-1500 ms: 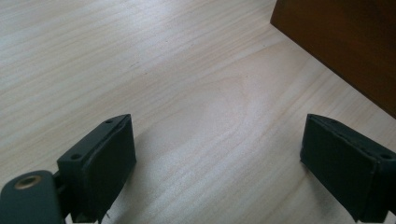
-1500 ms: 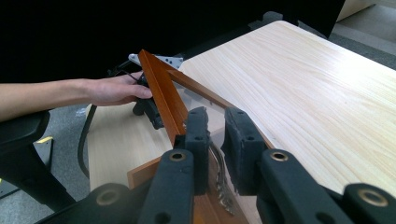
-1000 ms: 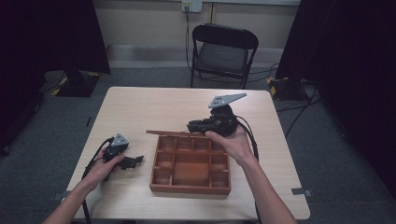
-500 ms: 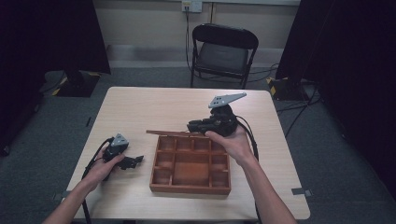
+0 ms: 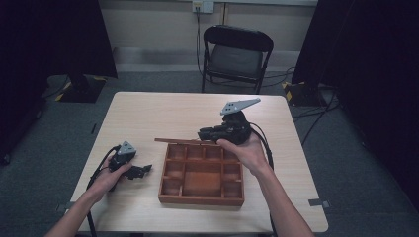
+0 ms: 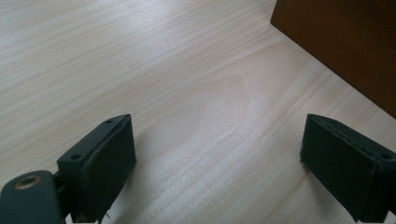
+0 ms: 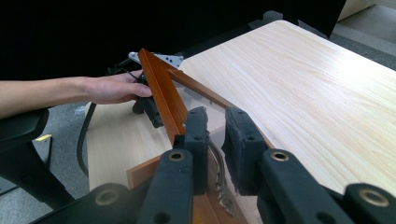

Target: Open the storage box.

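Lid (image 7: 161,91) of the box (image 5: 201,174) raised, right gripper (image 7: 215,122) nearly closed on its clasp. Risk: clasp slips, lid slams. Left gripper (image 6: 219,163), wide open and empty beside the box, steadies nothing.

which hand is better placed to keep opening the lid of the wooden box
Right. The right gripper is shut on the lid, holding it raised. The left gripper rests open beside the box.

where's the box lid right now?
High view: the lid stands raised along the far edge of the wooden box, mid-table, with the right claw at it and the left claw beside the box.
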`<action>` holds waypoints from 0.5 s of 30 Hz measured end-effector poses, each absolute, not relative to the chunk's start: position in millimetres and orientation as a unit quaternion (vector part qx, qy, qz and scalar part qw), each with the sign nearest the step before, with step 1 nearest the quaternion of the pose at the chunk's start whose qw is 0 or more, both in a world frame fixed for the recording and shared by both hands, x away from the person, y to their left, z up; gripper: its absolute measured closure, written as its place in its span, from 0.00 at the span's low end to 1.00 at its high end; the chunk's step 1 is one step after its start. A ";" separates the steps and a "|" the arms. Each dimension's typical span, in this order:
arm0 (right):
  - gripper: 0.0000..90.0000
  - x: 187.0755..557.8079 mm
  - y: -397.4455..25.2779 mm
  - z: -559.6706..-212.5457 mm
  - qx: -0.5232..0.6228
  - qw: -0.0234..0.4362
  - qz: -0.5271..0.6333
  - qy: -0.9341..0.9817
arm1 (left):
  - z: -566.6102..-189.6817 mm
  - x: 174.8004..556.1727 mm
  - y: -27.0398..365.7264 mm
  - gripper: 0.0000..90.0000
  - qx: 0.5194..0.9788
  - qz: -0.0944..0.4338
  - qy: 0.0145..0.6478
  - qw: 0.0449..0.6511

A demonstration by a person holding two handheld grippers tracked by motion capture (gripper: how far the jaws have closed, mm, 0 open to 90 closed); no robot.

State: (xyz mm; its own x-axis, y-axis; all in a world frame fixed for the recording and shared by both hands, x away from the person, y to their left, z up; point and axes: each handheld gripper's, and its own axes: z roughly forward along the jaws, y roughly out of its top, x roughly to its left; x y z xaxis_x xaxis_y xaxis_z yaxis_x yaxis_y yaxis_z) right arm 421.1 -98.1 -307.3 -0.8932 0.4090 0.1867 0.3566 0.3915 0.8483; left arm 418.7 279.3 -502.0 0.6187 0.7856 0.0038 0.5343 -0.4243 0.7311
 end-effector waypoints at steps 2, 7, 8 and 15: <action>0.89 421.3 -98.2 -307.4 0.230 0.026 0.502 0.833 | -502.1 418.7 279.2 0.11 0.825 0.175 0.400 0.359; 0.89 421.3 -98.2 -307.4 0.231 0.025 0.502 0.833 | -502.3 418.7 279.1 0.11 0.824 0.176 0.401 0.360; 0.89 421.3 -98.2 -307.4 0.231 0.025 0.502 0.833 | -502.3 418.7 279.3 0.11 0.825 0.176 0.400 0.359; 0.89 421.5 -98.3 -307.6 0.231 0.025 0.503 0.833 | -502.1 418.6 279.2 0.11 0.825 0.175 0.401 0.358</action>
State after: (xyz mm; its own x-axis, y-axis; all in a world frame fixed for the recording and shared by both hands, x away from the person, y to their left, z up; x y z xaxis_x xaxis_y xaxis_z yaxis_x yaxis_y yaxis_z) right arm 421.5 -98.3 -307.6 -0.8923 0.4089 0.1912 0.3597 0.3879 0.8486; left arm 418.6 279.2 -502.1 0.6172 0.7868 0.0020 0.5355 -0.4218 0.7317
